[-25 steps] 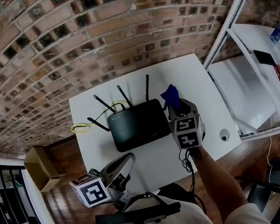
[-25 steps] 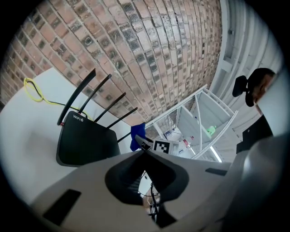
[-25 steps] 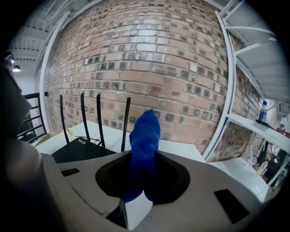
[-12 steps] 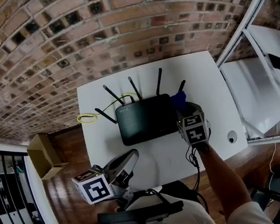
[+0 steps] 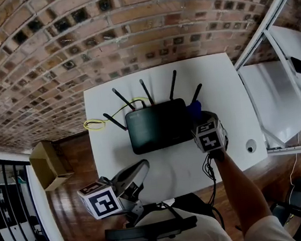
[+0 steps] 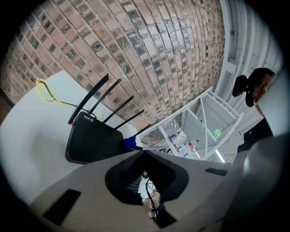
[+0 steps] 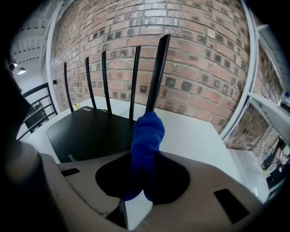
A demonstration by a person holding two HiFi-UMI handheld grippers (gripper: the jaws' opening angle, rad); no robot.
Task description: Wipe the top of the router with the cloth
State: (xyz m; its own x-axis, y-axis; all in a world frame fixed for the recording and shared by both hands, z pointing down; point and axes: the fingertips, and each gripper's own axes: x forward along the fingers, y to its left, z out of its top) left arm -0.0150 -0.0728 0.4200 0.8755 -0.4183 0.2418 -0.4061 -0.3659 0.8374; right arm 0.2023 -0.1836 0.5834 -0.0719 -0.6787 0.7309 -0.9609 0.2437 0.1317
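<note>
Gripping: our right gripper (image 5: pixel 198 118) has its jaws closed on the cloth (image 7: pixel 145 140), which sticks out past them in a bunched roll.
Cloth: blue, soft, knit-looking and matte. It should flatten easily against a hard surface.
Cloth place: at the right rear corner of the router (image 5: pixel 159 126), just beside the nearest antenna (image 5: pixel 196 93). We cannot tell whether it touches the casing yet.
Router: a flat, wide black slab with a smooth, faintly glossy top and rounded corners. It sits mid-desk, and thin stiff antennas stand in a row along its back edge.
Key relation: the router's top lies to the left of our right gripper and slightly below the cloth tip.
Long axis: it runs left to right, parallel to the back edge of the desk (image 5: pixel 222 82). We judge that the wipe wants a leftward sweep along that axis, kept in front of the antennas.
Nearer arm: the right, by far.
Left gripper (image 5: pixel 140 168): its jaws are together with nothing between them. It hangs off the desk's front edge, well apart from the router.
Desk: white, smooth and plain.
Cable (image 5: pixel 94 124): thin, yellow and looped, lying near the left edge behind the router and out of the wipe's path.
Progress: we judge the wipe is only starting, since the cloth is at one corner.
</note>
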